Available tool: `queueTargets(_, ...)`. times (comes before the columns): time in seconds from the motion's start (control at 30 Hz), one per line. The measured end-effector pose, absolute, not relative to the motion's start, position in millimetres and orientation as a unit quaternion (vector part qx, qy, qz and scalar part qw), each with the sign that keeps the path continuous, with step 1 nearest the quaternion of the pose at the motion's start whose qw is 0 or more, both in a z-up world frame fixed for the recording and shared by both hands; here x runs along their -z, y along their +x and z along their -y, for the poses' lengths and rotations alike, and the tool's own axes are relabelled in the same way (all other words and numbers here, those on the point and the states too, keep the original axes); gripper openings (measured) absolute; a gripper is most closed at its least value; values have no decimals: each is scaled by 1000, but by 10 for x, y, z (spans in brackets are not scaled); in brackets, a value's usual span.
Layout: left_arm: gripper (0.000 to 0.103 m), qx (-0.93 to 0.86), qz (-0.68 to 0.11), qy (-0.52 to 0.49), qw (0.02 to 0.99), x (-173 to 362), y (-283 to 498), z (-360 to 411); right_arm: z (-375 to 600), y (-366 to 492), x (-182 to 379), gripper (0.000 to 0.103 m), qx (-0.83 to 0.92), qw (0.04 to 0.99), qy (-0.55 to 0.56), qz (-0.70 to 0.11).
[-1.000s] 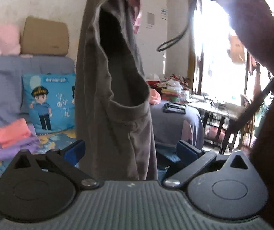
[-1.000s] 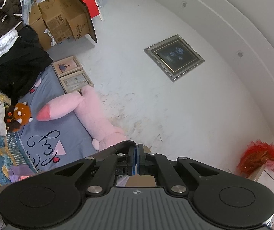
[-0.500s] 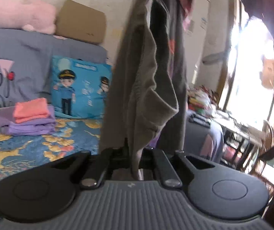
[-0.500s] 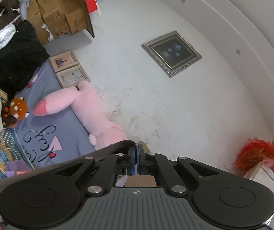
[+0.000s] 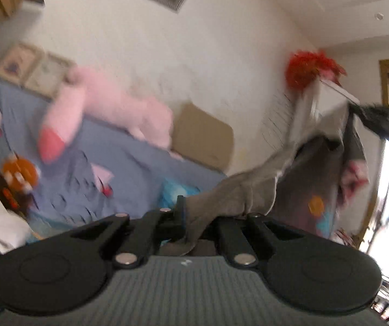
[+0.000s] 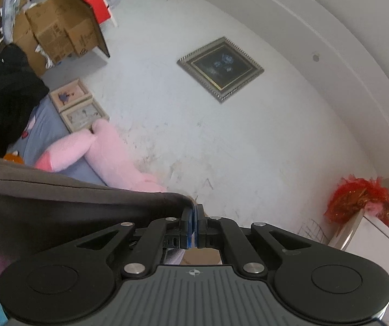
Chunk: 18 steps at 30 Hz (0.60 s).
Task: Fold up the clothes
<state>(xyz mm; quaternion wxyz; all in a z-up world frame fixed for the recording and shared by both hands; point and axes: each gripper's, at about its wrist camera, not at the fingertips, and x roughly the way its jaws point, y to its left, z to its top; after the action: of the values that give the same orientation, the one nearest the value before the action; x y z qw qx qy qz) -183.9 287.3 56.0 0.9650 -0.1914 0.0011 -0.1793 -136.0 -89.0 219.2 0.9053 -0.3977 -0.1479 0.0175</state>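
Grey garment [image 5: 251, 190], airborne, spread between left gripper [image 5: 187, 214] and right gripper [image 6: 193, 228], both clamped on its cloth: spreading step; next, probably laying it flat for folding.

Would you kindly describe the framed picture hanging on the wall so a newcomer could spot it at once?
Start at the white wall above the blue sofa. High on it, above the pink plush, hangs the picture. Unlike the two pale frames leaning on the sofa back, it has a silver frame and a dark image.
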Motion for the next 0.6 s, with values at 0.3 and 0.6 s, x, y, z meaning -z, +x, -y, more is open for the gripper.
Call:
queueTargets(0.3,2,124,123,-151,973,-1639,-2319,-3280,1153,-1804,-2446,1,-51,926,-340,157)
queueTargets(0.6,3,75,135,-92,984,-2462,-2600,-3239,1335,-1852,-2450,1,-82,937,-312,133)
